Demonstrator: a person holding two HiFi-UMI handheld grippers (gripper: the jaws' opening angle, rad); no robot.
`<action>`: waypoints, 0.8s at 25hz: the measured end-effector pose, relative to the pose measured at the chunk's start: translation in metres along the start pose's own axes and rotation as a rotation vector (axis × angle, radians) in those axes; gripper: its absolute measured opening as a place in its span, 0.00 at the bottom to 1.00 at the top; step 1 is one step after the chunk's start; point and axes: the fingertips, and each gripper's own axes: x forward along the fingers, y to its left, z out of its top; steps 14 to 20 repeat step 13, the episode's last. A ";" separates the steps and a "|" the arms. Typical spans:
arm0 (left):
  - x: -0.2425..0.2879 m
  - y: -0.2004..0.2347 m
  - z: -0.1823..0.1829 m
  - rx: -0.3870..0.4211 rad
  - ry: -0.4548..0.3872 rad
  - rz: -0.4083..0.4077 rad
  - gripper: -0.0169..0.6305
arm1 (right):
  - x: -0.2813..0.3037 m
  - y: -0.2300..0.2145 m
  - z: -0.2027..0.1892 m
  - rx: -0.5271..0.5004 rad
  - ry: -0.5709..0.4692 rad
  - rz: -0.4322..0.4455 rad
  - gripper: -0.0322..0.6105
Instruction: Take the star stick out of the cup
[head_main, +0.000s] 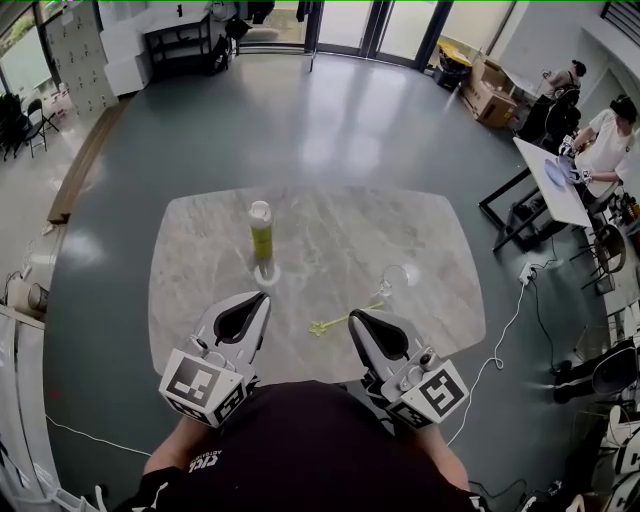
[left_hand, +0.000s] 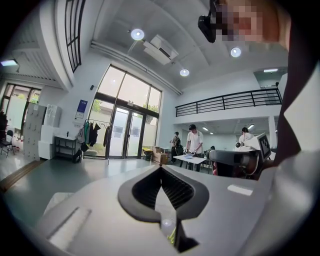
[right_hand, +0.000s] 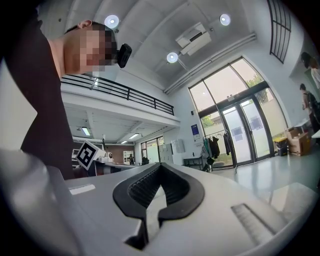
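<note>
Just ahead of the fingertips, on a pale marble table (head_main: 200, 260), lies the star stick (head_main: 340, 322). It is thin, yellow-green and flat on the tabletop. Its star end sits in the gap btwn the two grippers. The shaft runs away to the right, past the right fingertips, toward the cup (head_main: 400, 277). The cup is clear glass and sits beyond the right fingertips, a bit to their right. The head view doesn't show whether the stick's far end touches it.

The left gripper (head_main: 264, 297) is held low over the near edge of the table, w/ its marker cube toward the person. In the left gripper view its fingers (left_hand: 161, 169) are pressed together at the tips, w/ nothing btwn them. Straight ahead of those tips, well apart, a green bottle (head_main: 260, 232) w/ a white cap stands upright.

The right gripper (head_main: 353, 316) is held level w/ the left one. Its tips are just beside the stick's near part; can't tell if they touch it. In the right gripper view its fingers (right_hand: 160, 166) also meet at the tips and grip nothing.

Far beyond the right fingertips, off the marble table, two people (head_main: 600, 135) stand at a white table (head_main: 545, 195). A white cable (head_main: 510, 320) trails over the grey floor.
</note>
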 end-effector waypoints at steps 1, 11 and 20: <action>0.001 -0.001 -0.001 0.001 0.002 -0.002 0.03 | -0.001 -0.001 0.000 0.002 -0.001 -0.001 0.07; 0.003 0.004 -0.008 0.017 0.019 0.006 0.03 | 0.000 -0.007 -0.002 0.011 -0.006 -0.006 0.07; 0.002 0.004 -0.011 0.018 0.023 0.006 0.03 | 0.000 -0.006 -0.003 0.010 -0.004 -0.007 0.07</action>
